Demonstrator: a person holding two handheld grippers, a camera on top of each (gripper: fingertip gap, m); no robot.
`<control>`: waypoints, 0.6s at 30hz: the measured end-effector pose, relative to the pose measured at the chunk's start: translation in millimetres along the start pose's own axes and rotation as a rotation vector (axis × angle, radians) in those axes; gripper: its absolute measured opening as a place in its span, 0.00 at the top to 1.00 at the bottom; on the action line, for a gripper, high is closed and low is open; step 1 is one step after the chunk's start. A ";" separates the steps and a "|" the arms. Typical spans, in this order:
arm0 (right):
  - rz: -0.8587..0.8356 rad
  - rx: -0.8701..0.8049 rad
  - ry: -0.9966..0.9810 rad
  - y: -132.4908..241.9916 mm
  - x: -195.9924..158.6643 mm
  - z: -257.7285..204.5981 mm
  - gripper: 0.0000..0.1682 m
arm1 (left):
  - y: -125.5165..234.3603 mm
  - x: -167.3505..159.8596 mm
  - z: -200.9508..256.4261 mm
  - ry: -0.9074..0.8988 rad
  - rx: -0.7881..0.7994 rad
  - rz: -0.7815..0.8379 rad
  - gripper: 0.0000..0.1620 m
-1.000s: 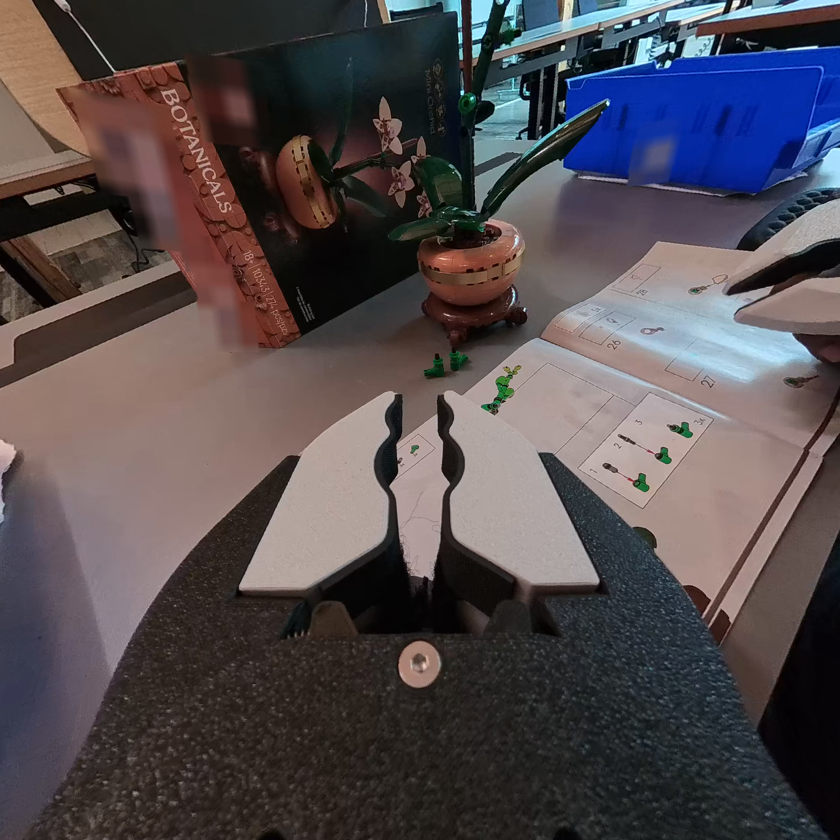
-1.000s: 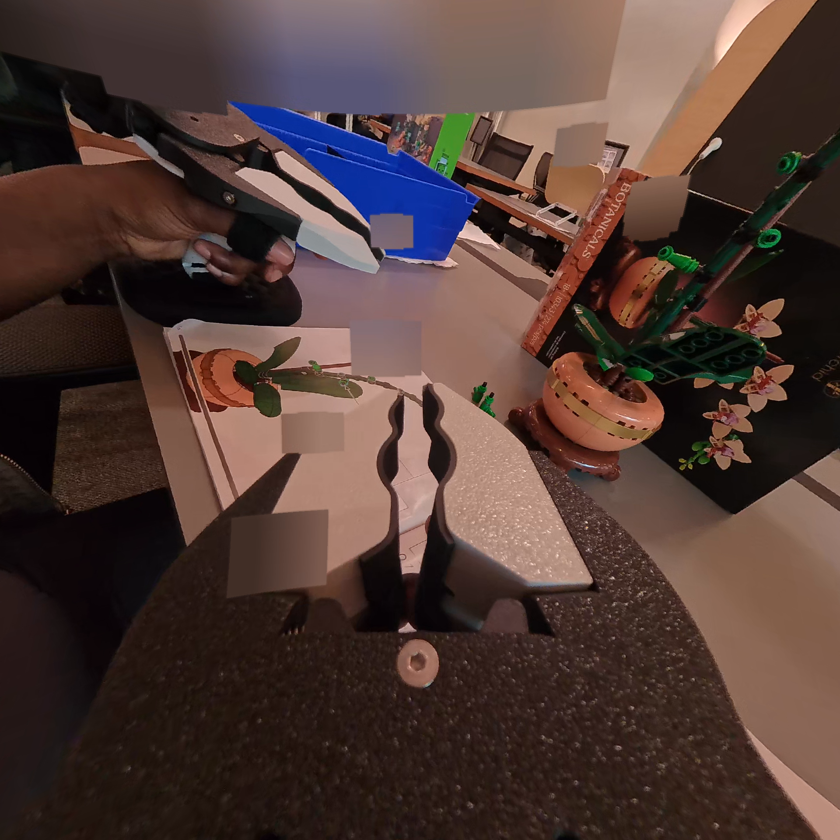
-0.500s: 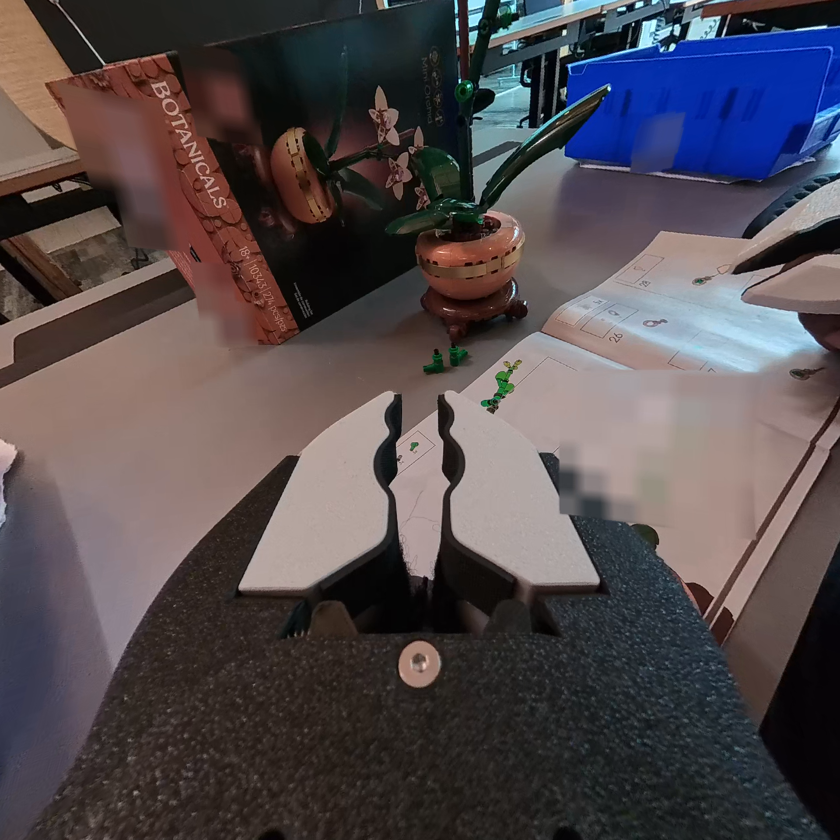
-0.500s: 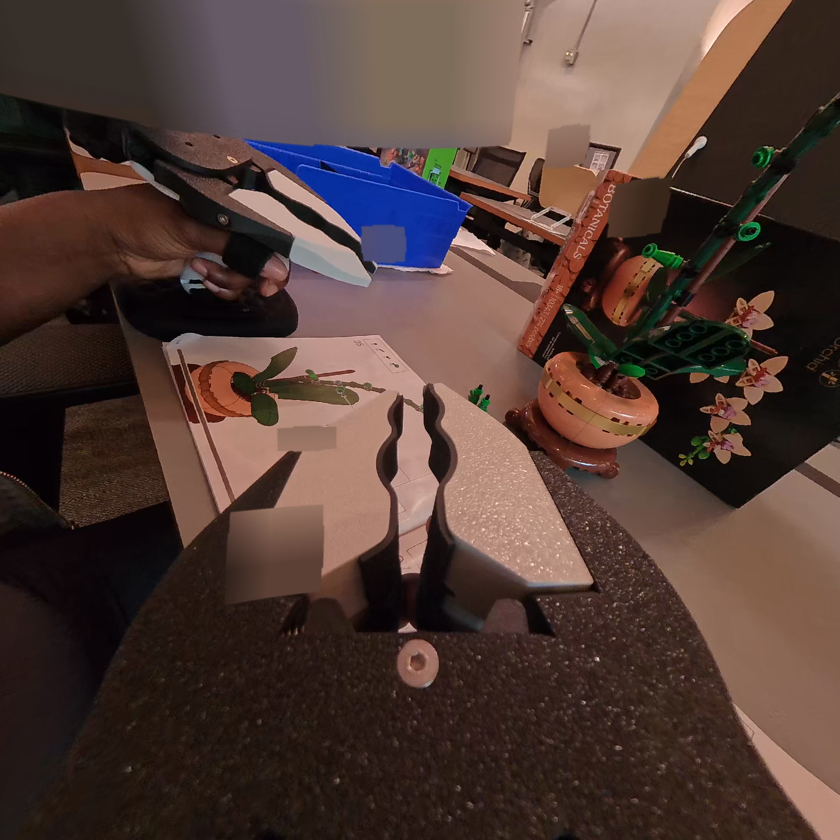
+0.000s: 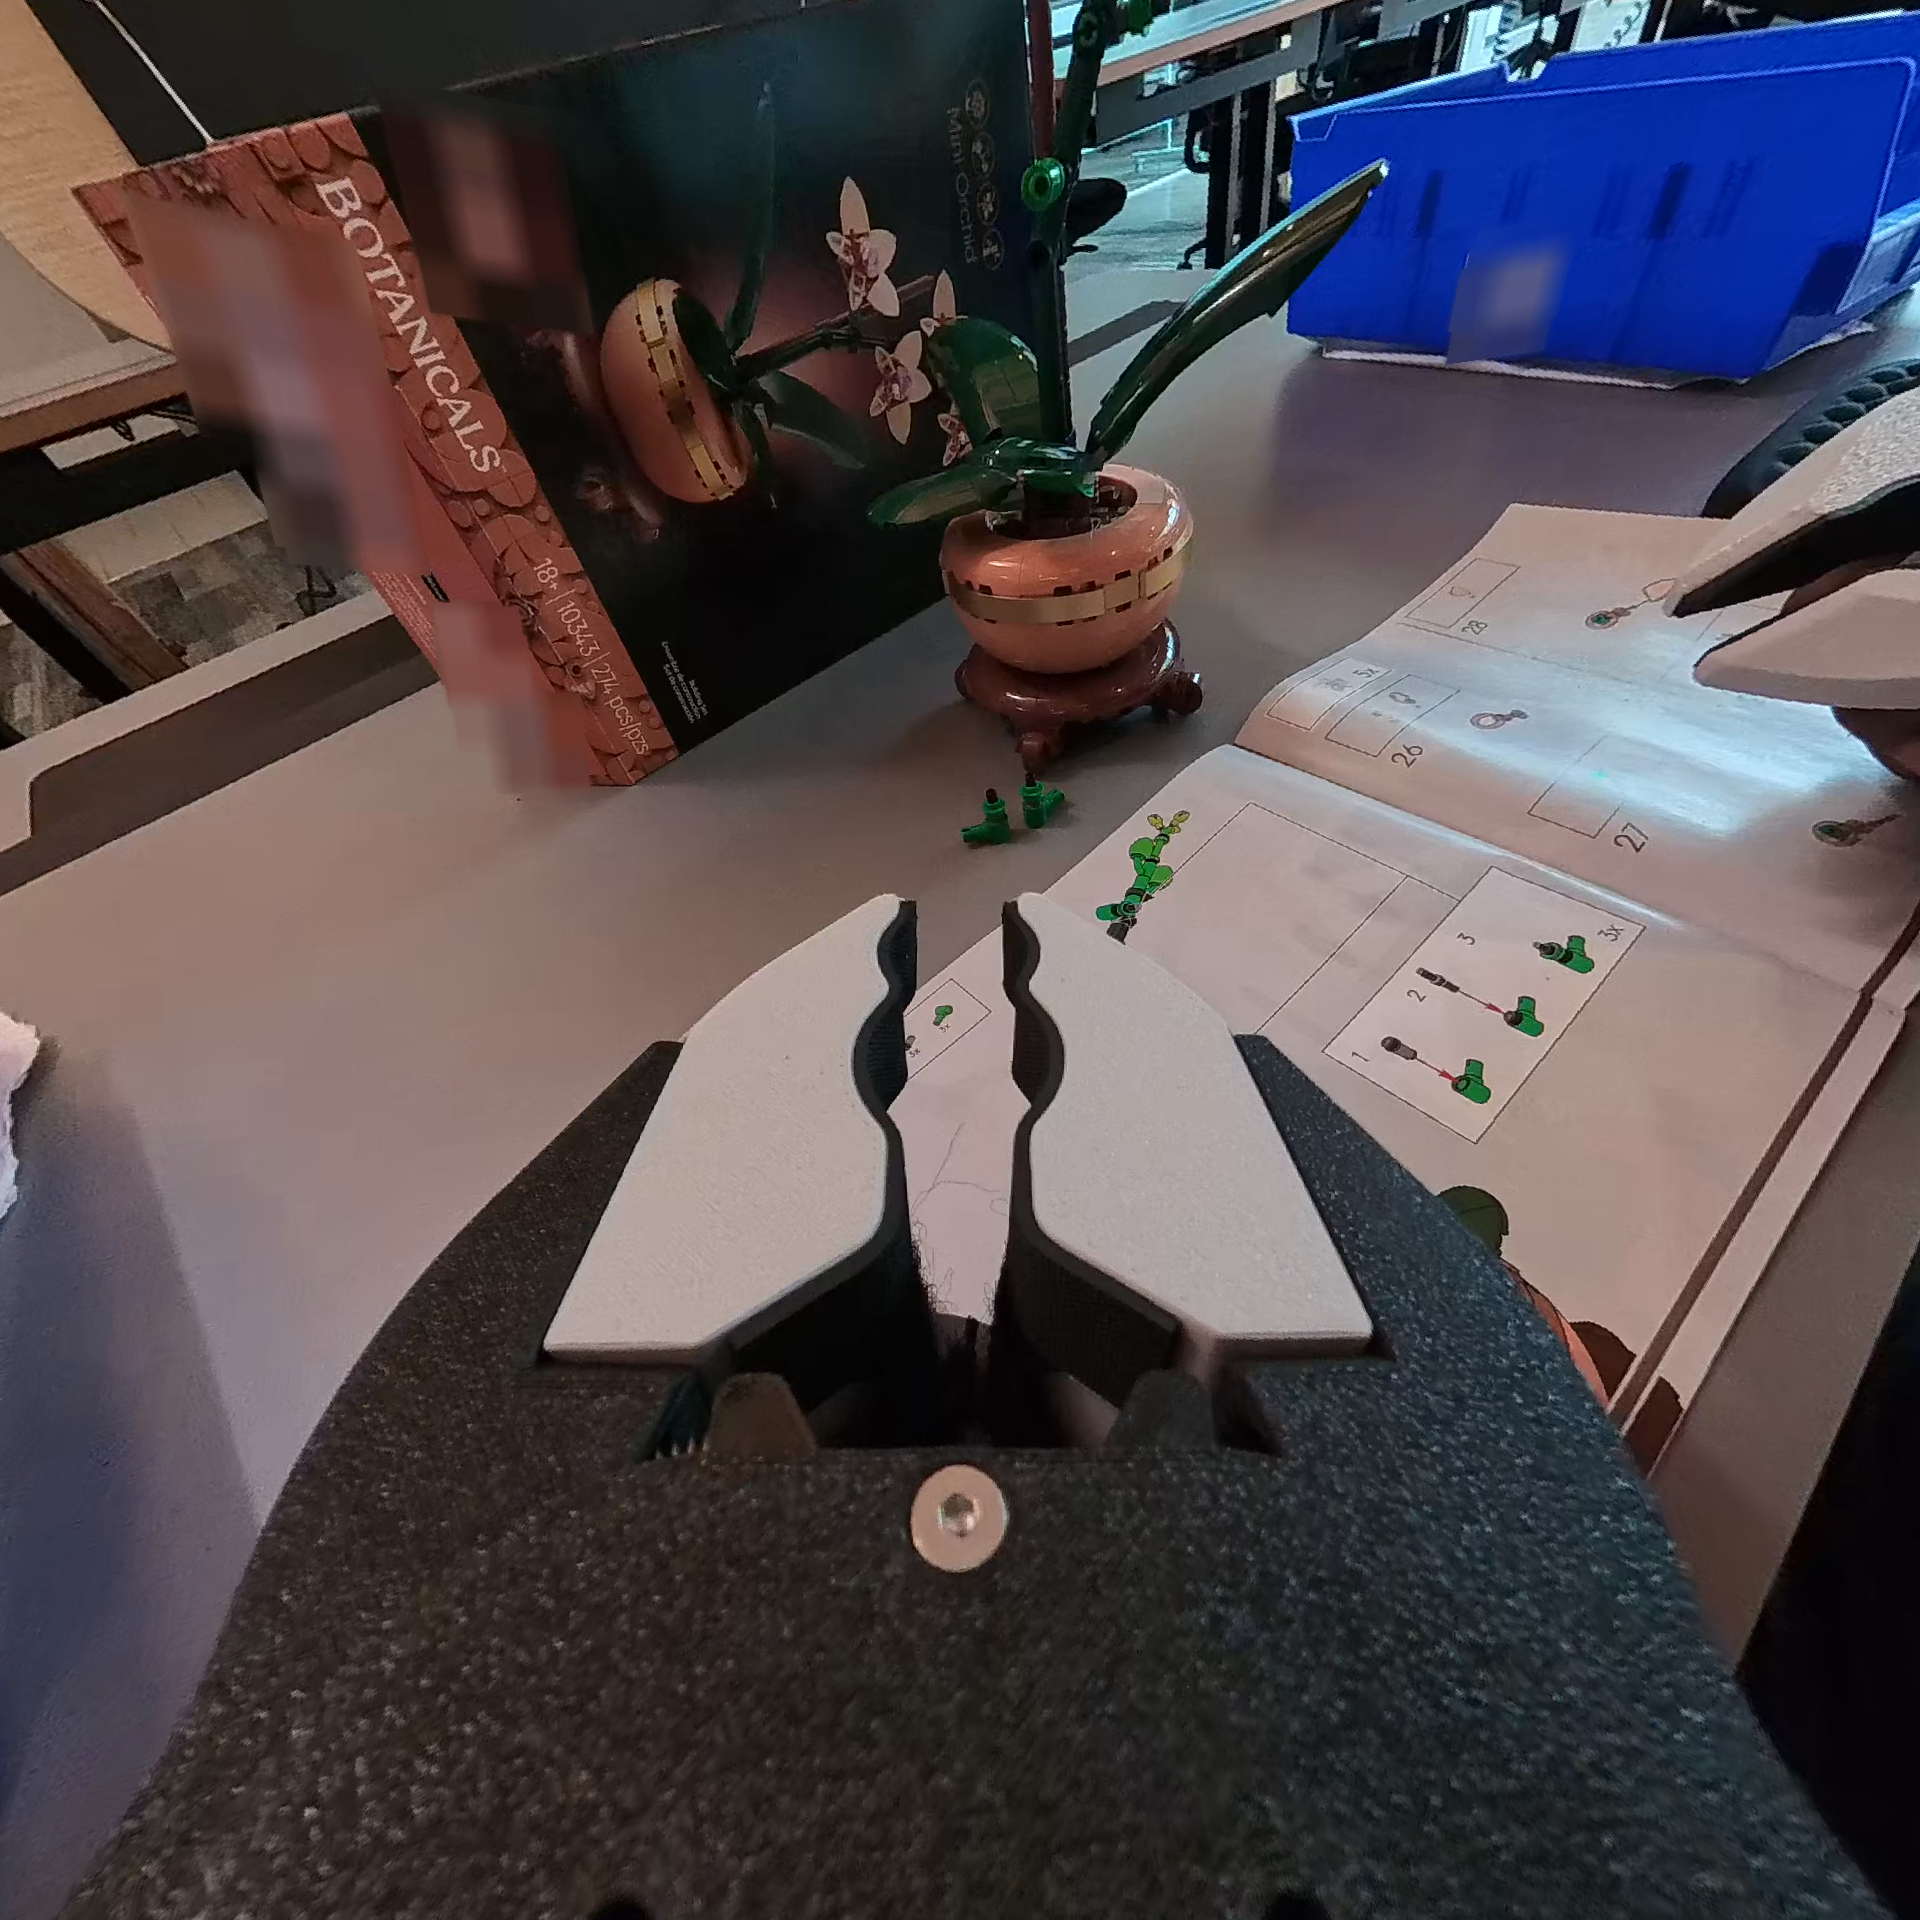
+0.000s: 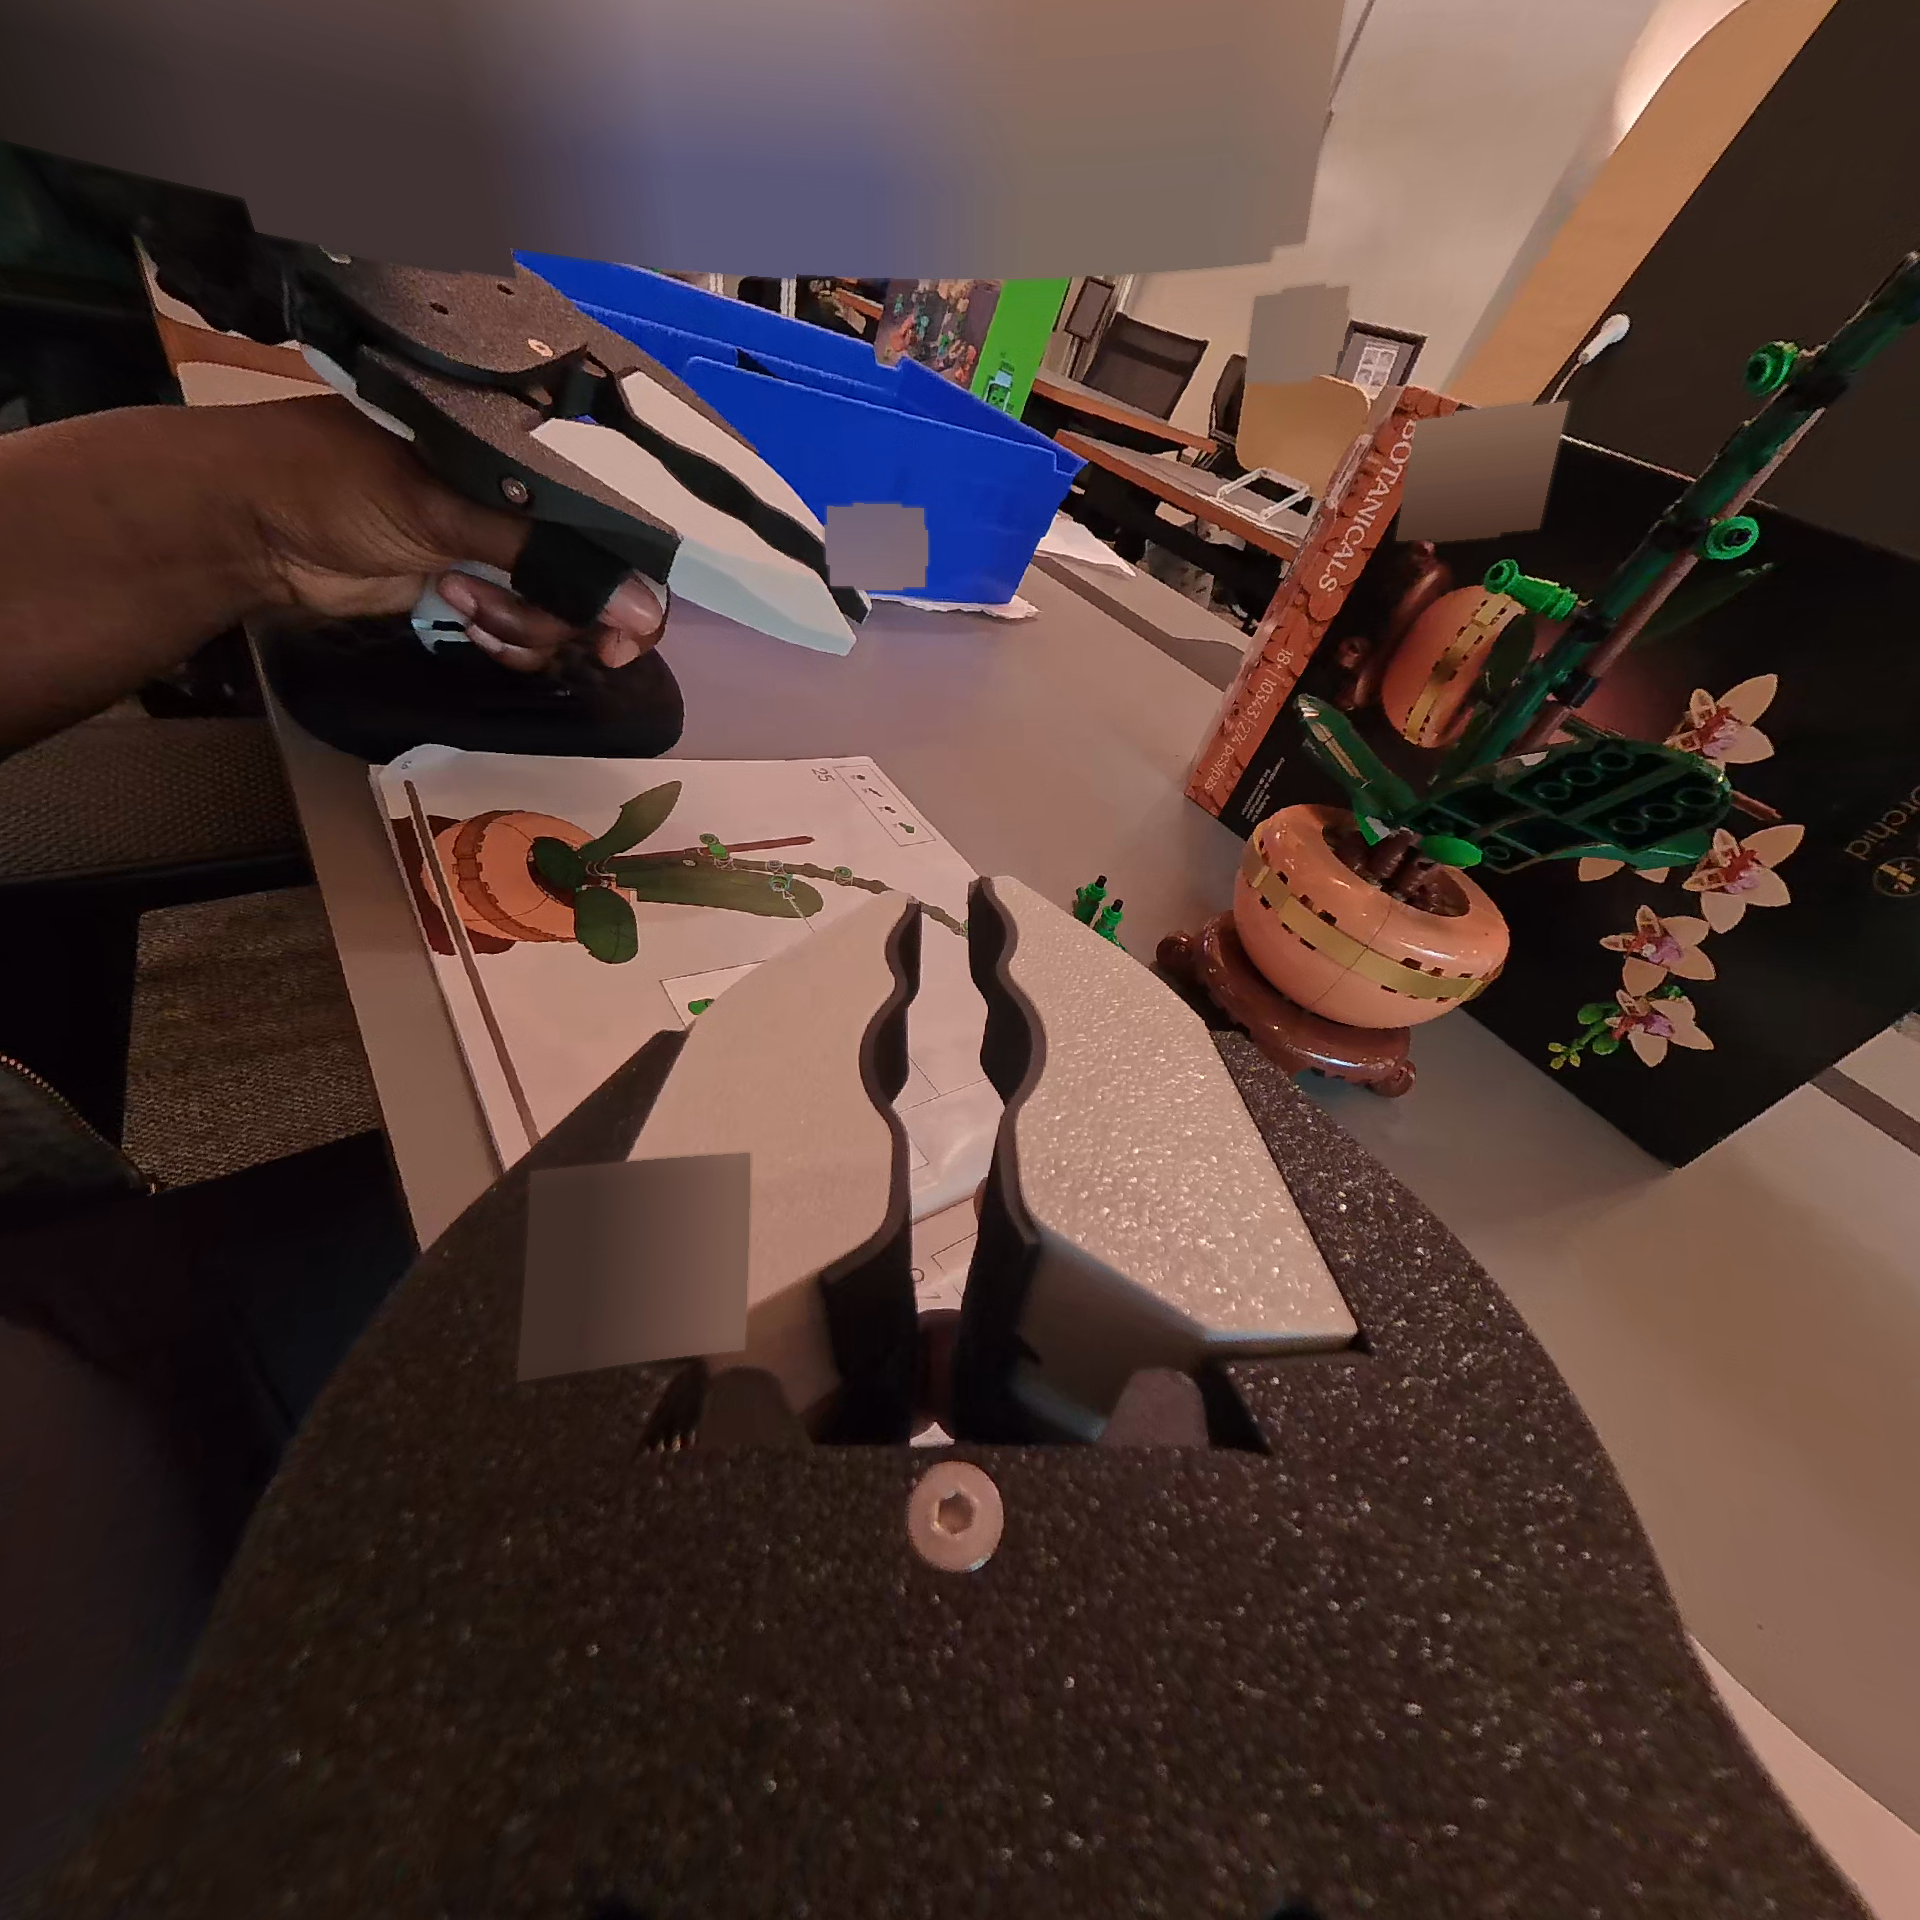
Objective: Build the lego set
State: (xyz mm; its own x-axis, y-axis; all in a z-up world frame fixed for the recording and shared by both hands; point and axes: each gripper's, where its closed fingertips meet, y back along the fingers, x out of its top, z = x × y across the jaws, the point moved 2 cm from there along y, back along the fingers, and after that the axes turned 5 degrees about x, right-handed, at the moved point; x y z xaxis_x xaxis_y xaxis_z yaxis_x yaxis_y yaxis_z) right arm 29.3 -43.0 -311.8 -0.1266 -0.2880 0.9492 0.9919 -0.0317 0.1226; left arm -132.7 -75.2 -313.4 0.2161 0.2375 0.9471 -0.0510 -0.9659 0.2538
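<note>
Left gripper (image 5: 958, 920) empty, wavy grey fingers parted by a narrow gap, above the open instruction booklet (image 5: 1455, 894). Right gripper (image 6: 943, 902) likewise slightly parted, holding nothing. Just ahead of both: two small green connector pieces (image 5: 1010, 812) lying on the smooth grey table (image 5: 416, 987); beyond them the glossy rounded pink pot model (image 5: 1065, 582), stem upright, long leaf angled up-right, set box (image 5: 623, 416) behind.
</note>
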 end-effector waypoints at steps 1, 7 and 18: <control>0.000 0.000 -0.001 0.0 0.1 0.1 0.95 | -0.2 -0.1 0.2 -0.002 0.000 -0.002 0.91; 0.000 0.002 -0.009 -0.1 -0.1 0.6 0.95 | -1.9 -2.2 1.4 -0.019 0.001 -0.021 0.90; -0.313 -0.276 0.063 -27.9 -11.1 46.3 0.84 | -0.9 -1.5 0.6 -0.023 0.012 -0.013 0.90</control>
State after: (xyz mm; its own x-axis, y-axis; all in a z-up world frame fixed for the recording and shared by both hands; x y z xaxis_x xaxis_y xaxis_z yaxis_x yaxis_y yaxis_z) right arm 2.8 5.4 -312.4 -0.4297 -0.2820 0.8578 0.8712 -0.3794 0.3117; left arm -132.4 -74.8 -315.2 0.2395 0.2480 0.9387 -0.0364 -0.9639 0.2639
